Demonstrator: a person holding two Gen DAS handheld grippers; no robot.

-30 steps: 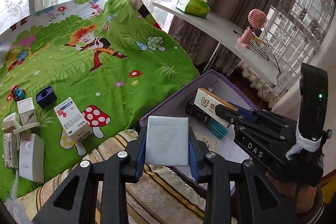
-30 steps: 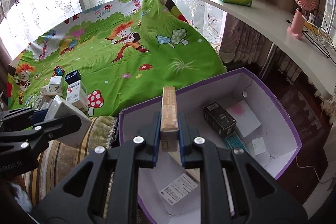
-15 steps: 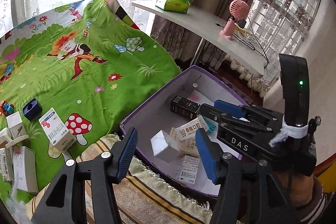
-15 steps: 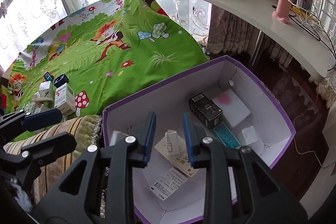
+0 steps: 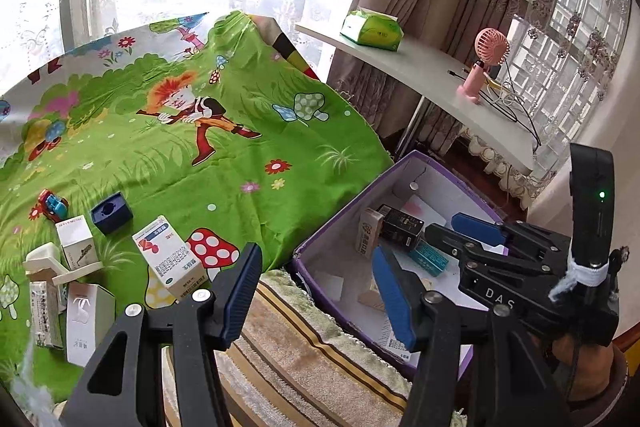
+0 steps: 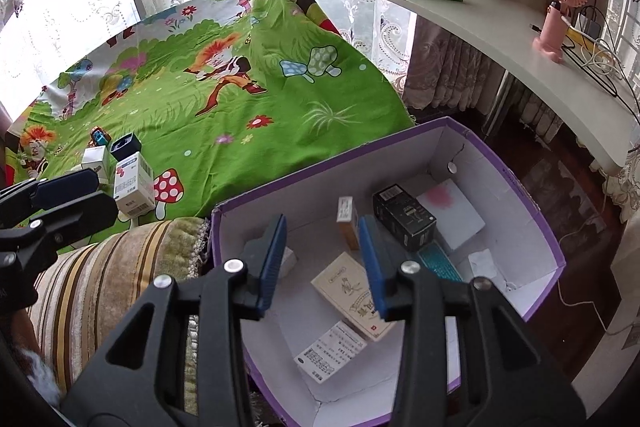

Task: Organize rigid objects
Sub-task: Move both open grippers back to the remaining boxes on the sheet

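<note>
Release is shown at both claws. The right claw (image 6: 324, 259) hangs over the purple box (image 6: 544, 251) with its jaws parted and nothing between the pads; those jaws have just been opening further. Directly beyond its tips, at about twelve o'clock, a narrow orange-edged carton (image 6: 346, 227) stands on end inside the box, apart from the pads. The left claw (image 5: 316, 299) is likewise unclenched and empty, poised above the striped cushion (image 5: 304, 355) at the box's near rim.

Inside the box, several items are already gathered: a black carton (image 6: 404, 223) at one o'clock of the right claw, a teal packet (image 6: 440, 263) beside it, a cream flat carton (image 6: 352, 293) lying under the jaws, a white cube (image 6: 287, 261) against the wall at nine o'clock, a white slab with a pink stain (image 6: 452, 213) and a printed leaflet (image 6: 330, 351).

On the green cartoon sheet (image 5: 224, 155), at nine to ten o'clock of the left claw, more is still waiting: a white-and-blue medicine carton (image 5: 170, 257), a dark blue block (image 5: 111, 217), a toy car (image 5: 53, 205) and a cluster of white cartons (image 5: 76, 291).

The task is judged to be partly done; roughly as many items remain on the bed as have been boxed, and a fresh pickup from the sheet is expected.
</note>
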